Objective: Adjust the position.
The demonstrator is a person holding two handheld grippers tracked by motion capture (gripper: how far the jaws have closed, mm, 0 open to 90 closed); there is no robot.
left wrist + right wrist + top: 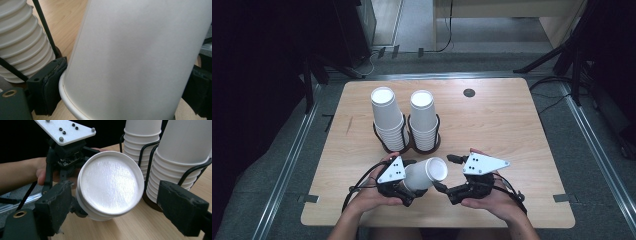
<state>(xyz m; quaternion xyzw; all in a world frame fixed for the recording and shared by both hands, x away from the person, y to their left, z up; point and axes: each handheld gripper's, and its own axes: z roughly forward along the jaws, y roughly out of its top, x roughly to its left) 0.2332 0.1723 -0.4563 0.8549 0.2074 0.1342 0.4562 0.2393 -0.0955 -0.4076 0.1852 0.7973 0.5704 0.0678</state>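
Cups (426, 173) sit nested, clamped sideways in your left hand-held gripper (404, 192), near the tabletop (502, 125) edge. Your right hand-held gripper (443, 173) gapes around their base, untouching; an off-centre pinch could crush them.

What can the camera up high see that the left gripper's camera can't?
High view alone: the whole table, both hands, the right gripper, a second cup stack and the dark rack's base.

Left gripper view alone: up close, the left gripper's pads press the held cup's side near its rolled rim.

Both: the white held cup, clamped in the left gripper, one ribbed stack of cups with black rack wire, and the wooden tabletop.
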